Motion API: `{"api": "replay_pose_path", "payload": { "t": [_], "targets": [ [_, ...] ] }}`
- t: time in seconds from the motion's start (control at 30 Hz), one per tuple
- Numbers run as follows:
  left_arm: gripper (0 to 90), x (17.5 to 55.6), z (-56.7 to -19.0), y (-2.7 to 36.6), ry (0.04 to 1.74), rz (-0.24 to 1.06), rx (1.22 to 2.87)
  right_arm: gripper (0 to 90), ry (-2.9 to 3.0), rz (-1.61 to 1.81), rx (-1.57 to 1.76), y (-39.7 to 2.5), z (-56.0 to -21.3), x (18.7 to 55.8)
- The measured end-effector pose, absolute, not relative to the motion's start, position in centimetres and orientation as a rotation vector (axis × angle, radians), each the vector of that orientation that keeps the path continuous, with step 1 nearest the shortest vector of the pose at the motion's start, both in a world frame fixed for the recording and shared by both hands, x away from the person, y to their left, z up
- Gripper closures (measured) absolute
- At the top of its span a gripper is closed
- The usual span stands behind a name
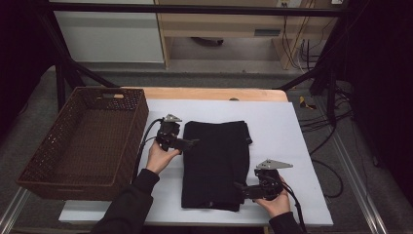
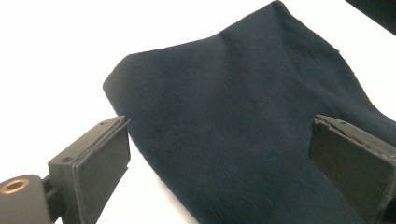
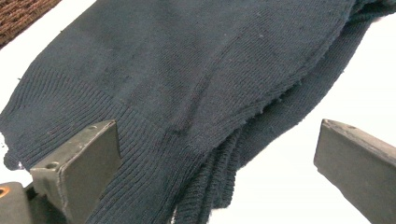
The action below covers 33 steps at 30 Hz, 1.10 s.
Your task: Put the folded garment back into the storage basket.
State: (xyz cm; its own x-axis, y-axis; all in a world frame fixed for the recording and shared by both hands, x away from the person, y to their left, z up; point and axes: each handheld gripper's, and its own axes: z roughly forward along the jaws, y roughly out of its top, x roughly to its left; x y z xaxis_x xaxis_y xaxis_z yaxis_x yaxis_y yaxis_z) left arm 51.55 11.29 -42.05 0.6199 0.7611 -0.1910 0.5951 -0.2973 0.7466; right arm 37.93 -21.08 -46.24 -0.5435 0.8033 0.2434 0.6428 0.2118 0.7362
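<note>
A dark navy knitted garment (image 1: 215, 163) lies folded in a long rectangle on the white mat (image 1: 287, 131). My left gripper (image 1: 193, 143) sits at the garment's left edge, near its far end, jaws open over the cloth (image 2: 233, 116). My right gripper (image 1: 238, 187) is at the garment's right edge near the front, open too. Its jaws straddle the ribbed hem and the stacked layers of the fold (image 3: 210, 107). Neither gripper holds anything.
A brown woven basket (image 1: 34, 168) stands to the left of the mat, partly over the table's edge. The wooden table edge (image 1: 214, 93) shows behind the mat. Cables (image 1: 321, 131) hang off to the right, beyond the table.
</note>
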Motion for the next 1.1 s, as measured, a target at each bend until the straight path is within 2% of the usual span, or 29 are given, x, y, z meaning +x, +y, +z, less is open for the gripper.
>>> {"api": "replay_pose_path", "payload": {
  "t": [0.4, 1.1],
  "targets": [
    [6.5, 53.9, -42.9, 11.6, 1.132, 0.295, 1.995, 1.4, 2.3, 1.232, 1.387, -21.0, -46.4, 37.9],
    [22.1, 56.4, -45.4, 11.5, 1.199, 0.318, 2.021, 1.3, 2.32, 1.211, 1.392, -20.7, -46.6, 38.1]
  ]
}}
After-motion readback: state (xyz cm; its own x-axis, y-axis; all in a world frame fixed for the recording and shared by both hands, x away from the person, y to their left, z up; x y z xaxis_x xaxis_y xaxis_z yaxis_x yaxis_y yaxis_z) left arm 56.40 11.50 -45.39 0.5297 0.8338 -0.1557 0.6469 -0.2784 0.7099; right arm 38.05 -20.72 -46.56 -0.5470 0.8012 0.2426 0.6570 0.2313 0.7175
